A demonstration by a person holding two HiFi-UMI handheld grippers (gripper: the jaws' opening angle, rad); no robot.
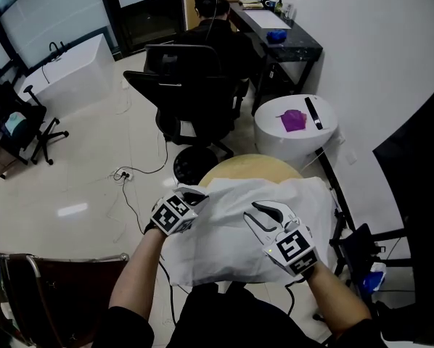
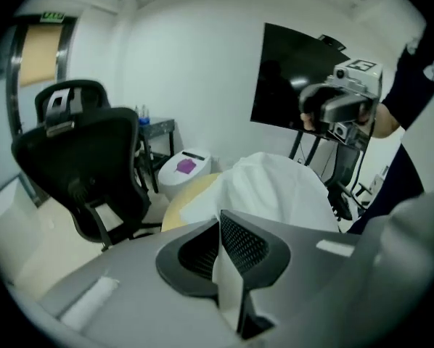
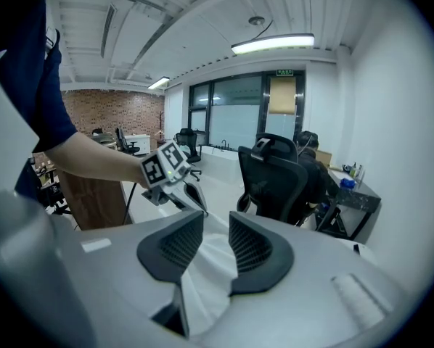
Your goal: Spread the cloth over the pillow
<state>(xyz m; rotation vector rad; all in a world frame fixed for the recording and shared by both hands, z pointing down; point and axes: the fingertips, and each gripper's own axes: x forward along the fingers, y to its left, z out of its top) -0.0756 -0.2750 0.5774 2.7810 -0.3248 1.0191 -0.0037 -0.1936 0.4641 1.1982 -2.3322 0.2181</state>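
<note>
Cloth [image 1: 235, 230] is already on the round wooden worktop [image 1: 239, 167], lying as a plump white mound. I take the bulge under it to be the pillow. I cannot pick out any bare pillow surface, so I judge the cover to be largely on. The far edge reaches across the mound. The near edge hangs off the worktop toward me, creased and uneven.

Left gripper [image 1: 194, 194]: jaws fully together, with a thin fold of the cloth pinched between the pads. That fold runs straight up out of the jaws and away into the mound ahead. The grip is at the mound's near left corner.

Right gripper [image 1: 259, 213]: jaws at a middling gap, with a thicker bunch of cloth filling the space and touching both inner faces. I read it as held, though less tightly than on the left. The grip sits on top of the mound, toward its right side.

Done, as far as I can see:
- cloth draped over the bulge
- both jaws have hold of it

Left to do, in my judgement:
- draw the two gripped parts apart so the creases pull out
- settle the edges evenly round the pillow
- let go on both sides

The bunch in the right jaws may drag the whole cover sideways if I pull unevenly.
</note>
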